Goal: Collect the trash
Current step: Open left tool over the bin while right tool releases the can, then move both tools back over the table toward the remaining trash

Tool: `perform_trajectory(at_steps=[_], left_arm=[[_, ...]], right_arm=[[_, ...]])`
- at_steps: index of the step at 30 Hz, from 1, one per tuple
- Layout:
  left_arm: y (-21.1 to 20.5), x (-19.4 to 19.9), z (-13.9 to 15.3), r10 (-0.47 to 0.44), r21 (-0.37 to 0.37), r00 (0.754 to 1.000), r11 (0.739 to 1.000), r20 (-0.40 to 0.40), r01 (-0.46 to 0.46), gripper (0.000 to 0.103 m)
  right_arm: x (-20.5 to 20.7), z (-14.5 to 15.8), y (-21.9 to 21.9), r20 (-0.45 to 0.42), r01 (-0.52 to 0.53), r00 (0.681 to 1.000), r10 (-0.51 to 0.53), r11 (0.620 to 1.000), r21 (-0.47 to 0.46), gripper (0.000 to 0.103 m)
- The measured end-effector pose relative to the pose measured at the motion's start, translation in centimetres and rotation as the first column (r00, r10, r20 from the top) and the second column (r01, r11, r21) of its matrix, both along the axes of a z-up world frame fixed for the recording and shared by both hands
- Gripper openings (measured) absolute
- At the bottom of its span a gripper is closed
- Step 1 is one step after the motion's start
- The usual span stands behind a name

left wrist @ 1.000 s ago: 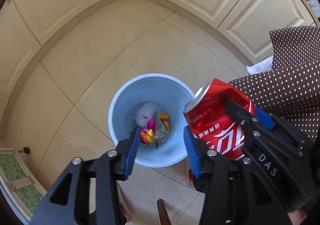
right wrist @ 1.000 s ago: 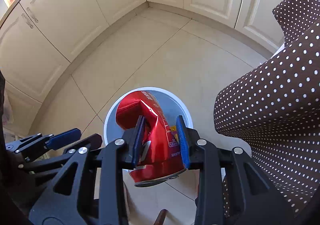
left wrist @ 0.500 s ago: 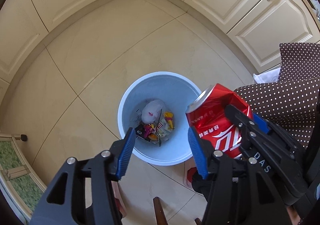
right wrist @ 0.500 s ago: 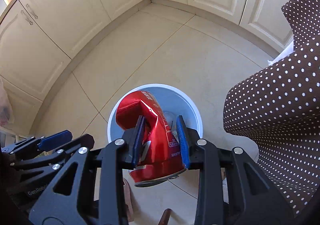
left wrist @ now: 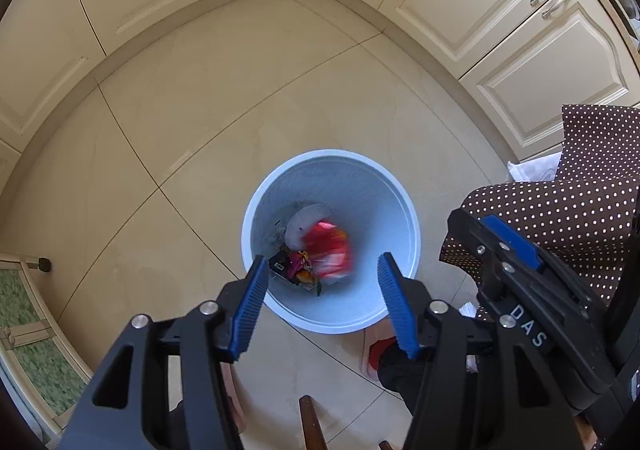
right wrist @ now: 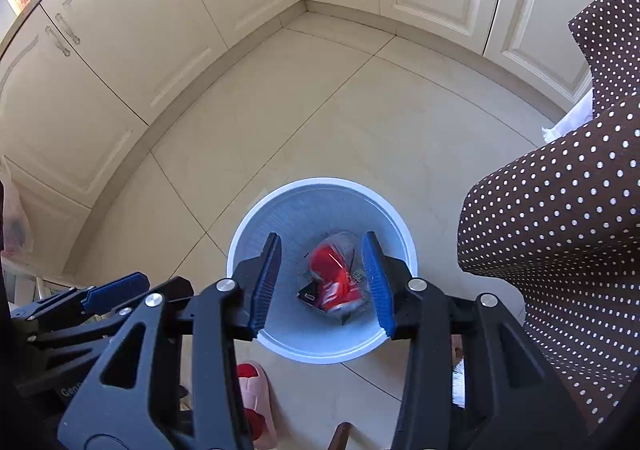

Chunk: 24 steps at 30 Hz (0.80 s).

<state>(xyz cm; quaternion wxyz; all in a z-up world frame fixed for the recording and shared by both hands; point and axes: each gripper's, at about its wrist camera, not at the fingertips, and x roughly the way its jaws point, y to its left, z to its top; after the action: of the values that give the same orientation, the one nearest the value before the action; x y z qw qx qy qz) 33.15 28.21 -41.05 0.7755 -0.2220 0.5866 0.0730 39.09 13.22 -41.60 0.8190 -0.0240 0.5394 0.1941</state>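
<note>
Left wrist view: left gripper [left wrist: 320,304] over bin [left wrist: 408,210], parted, empty; can [left wrist: 328,248] blurred inside bin.
Right wrist view: right gripper [right wrist: 324,280] above bin [right wrist: 256,226], opening, nothing between; can [right wrist: 332,278] inside.
Technique: probably finish opening before lifting away.

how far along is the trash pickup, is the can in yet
Done: the crushed red soda can sits inside the round pale blue bin on other wrappers. In hand: nothing; the right gripper is opening, empty, above the bin; the left gripper is open and empty. Left: no loose trash shows on the floor.
</note>
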Motion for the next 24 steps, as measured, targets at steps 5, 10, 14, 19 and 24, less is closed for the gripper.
perform_trajectory(at_steps=[5, 10, 14, 19, 24], left_arm=[[-0.3, -0.5, 1.2, -0.012, 0.014, 1.000, 1.000, 0.024, 0.012, 0.056], [-0.8, -2.3, 4.2, -0.027, 0.047, 0.996, 0.999, 0.085, 0.023, 0.056], [-2.3, -3.7, 8.9, -0.040, 0.078, 0.985, 0.997, 0.165, 0.027, 0.056], [-6.0, -5.4, 16.8, -0.093, 0.103, 0.947, 0.993, 0.309, 0.064, 0.061], [-12.2, -6.9, 24.5, -0.223, 0.199, 0.878, 0.969, 0.425, 0.149, 0.065]], right_arm=[[-1.1, 1.8, -1.1, 0.024, 0.003, 1.000, -0.003, 1.000, -0.006, 0.042], [-3.2, 6.1, -2.7, 0.083, -0.002, 0.997, 0.001, 1.000, 0.009, 0.042], [-5.2, 11.3, -4.8, 0.173, -0.011, 0.985, 0.004, 0.999, 0.039, 0.043], [-8.3, 18.9, -8.5, 0.302, -0.012, 0.953, -0.015, 0.996, 0.085, 0.044], [-11.4, 25.8, -14.1, 0.425, 0.016, 0.903, -0.068, 0.992, 0.126, 0.047]])
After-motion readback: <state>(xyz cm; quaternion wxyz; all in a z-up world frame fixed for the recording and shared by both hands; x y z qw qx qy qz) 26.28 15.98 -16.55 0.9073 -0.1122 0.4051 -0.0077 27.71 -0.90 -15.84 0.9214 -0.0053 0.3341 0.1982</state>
